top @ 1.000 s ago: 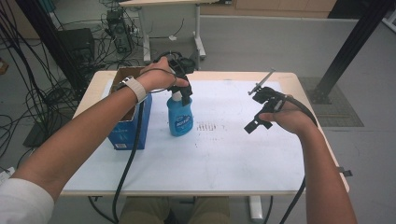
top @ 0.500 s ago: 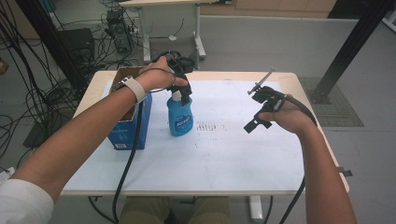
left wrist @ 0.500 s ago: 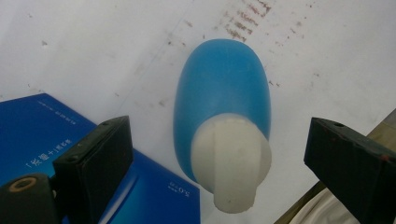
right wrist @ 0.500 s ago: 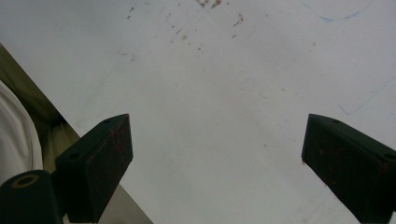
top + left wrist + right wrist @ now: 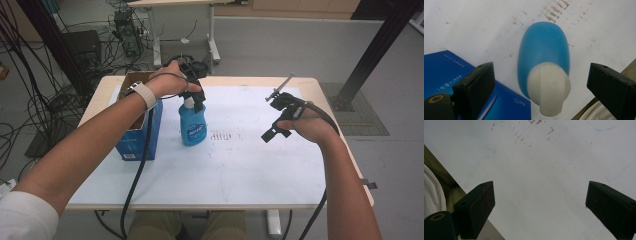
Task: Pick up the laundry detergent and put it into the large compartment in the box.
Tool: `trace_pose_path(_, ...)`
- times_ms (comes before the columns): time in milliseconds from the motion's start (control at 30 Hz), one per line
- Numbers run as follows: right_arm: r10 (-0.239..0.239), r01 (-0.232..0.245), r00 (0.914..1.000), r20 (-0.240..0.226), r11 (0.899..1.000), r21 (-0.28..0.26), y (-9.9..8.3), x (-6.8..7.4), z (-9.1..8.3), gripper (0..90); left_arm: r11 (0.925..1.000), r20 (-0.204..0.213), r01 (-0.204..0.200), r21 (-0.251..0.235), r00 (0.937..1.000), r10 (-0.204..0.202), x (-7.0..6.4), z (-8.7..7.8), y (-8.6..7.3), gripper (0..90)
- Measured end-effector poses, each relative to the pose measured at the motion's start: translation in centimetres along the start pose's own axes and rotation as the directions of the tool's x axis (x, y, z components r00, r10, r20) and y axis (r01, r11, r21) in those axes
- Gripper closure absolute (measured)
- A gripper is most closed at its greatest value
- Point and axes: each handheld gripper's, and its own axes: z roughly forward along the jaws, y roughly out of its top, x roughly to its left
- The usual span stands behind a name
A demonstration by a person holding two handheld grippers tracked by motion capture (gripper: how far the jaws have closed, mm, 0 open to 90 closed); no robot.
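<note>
High view: we hold our left gripper, jaws spread, over the blue bottle's white cap, the blue box just beside; our right gripper hovers released above bare table.

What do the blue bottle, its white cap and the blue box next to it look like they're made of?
The blue bottle looks like smooth, slightly matte moulded plastic with soft highlights. Its white cap seems a translucent, faintly ribbed plastic. The blue box looks like printed cardboard: brown raw flaps show at its open top, and its sides have a light sheen.
</note>
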Motion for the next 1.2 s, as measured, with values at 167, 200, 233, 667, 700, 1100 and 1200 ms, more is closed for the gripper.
trace_pose_path(167,0.000,0.000,1.0000,0.000,1.000,-0.001,-0.04,-0.01,-0.02,8.5,1.0000,0.002,0.001,-0.002,1.0000,-0.001,-0.01,0.02,0.01,8.4)
trace_pose_path(200,0.000,0.000,1.0000,0.000,1.000,-0.001,-0.04,-0.01,-0.02,8.5,1.0000,0.002,0.001,-0.002,1.0000,-0.001,-0.01,0.02,0.01,8.5)
trace_pose_path(233,0.001,-0.001,1.0000,0.001,1.000,-0.001,-0.06,0.01,-0.02,8.5,1.0000,-0.001,0.000,0.000,1.0000,0.000,-0.06,0.03,0.03,8.5)
trace_pose_path(667,0.001,-0.001,1.0000,-0.001,1.000,0.001,-0.17,-0.06,0.01,8.5,1.0000,-0.002,0.006,-0.005,1.0000,-0.006,0.00,0.00,-0.10,8.5)
trace_pose_path(700,0.002,-0.002,1.0000,-0.001,1.000,0.001,-0.19,-0.07,-0.01,8.5,1.0000,-0.003,0.005,-0.003,1.0000,-0.005,-0.02,0.01,-0.07,8.5)
trace_pose_path(1100,0.003,-0.003,1.0000,0.000,1.000,-0.002,-0.25,0.00,-0.03,8.5,1.0000,-0.003,0.007,-0.006,1.0000,-0.007,0.00,0.01,-0.15,8.4)
trace_pose_path(1200,-0.001,0.001,1.0000,0.001,1.000,0.000,-0.23,-0.03,0.00,8.5,1.0000,-0.003,0.007,-0.005,1.0000,-0.007,-0.01,0.03,-0.10,8.4)
